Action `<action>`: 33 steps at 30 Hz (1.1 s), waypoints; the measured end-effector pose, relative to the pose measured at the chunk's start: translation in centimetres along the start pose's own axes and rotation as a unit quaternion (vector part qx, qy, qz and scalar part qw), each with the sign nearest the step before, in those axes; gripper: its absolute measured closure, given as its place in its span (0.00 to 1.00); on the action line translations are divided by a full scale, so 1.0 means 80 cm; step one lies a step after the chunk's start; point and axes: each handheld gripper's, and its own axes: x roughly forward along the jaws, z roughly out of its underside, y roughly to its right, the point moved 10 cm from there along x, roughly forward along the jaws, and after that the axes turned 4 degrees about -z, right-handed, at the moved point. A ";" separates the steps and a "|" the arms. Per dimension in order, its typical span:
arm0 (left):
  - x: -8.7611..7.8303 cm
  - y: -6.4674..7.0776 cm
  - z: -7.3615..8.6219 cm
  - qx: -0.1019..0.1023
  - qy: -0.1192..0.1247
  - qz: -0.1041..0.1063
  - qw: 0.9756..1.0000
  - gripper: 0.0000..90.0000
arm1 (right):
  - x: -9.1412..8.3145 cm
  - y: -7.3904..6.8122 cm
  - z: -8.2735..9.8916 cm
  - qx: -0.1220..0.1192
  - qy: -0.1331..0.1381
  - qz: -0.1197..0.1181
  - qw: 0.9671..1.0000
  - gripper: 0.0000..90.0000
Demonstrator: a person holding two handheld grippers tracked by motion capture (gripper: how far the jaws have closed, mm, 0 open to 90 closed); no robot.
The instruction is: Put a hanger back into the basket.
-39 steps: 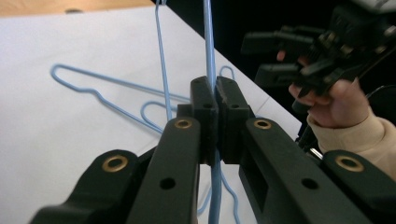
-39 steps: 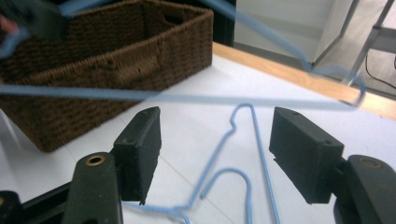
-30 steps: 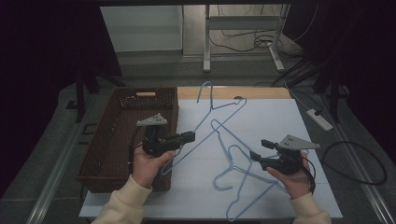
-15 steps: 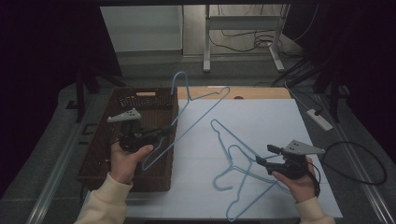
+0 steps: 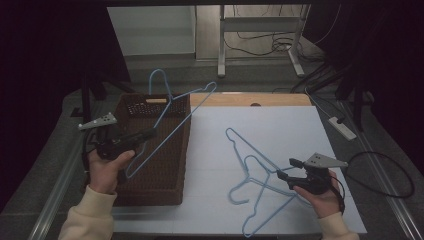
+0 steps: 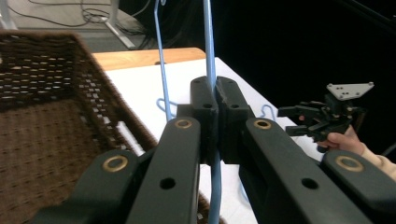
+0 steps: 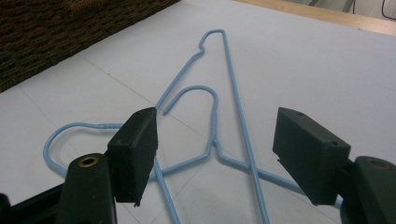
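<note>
Left gripper fingers clamp a blue hanger over the basket; right gripper fingers wide — no writing legible.

One pale blue wire hanger is up in the air over the brown woven basket, tilted, hook high at the far end, a wire pinched at its low end; two more blue hangers lie flat on the white tabletop, overlapping, wires crossed, well apart from the lifted one.
</note>
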 end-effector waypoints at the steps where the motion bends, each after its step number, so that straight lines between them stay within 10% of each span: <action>1: -0.003 -0.005 0.000 0.002 0.001 -0.004 1.000 0.97 | -0.001 0.001 0.001 0.000 0.000 0.001 1.000 0.35; 33: -0.041 -0.098 0.026 -0.006 -0.023 -0.057 0.998 0.97 | 0.001 0.007 0.013 0.007 -0.014 0.009 1.000 0.35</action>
